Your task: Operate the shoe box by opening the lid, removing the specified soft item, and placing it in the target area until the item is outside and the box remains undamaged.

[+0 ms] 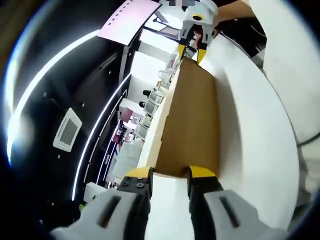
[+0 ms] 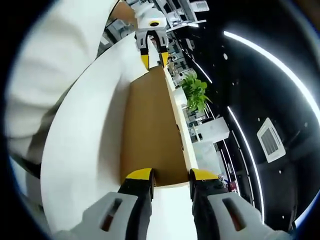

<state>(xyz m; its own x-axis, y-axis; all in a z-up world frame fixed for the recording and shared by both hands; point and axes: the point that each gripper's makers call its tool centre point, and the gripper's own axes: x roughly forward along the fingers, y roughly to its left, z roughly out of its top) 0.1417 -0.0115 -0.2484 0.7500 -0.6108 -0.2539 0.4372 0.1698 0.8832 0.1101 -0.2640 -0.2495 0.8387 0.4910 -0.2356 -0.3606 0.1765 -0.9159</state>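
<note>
The shoe box lid, brown cardboard with a pale edge, stretches lengthwise between the two grippers. My left gripper is shut on its near end, yellow tips on either side of the end wall. At the far end, the right gripper clamps the other end. From the other side, my right gripper is shut on the lid, and the left gripper pinches the opposite end. The box body and the soft item are hidden.
A white table surface curves along one side of the lid, also seen as the white table. A person's white sleeve holds the far gripper. Behind are a black ceiling with light strips, desks and a green plant.
</note>
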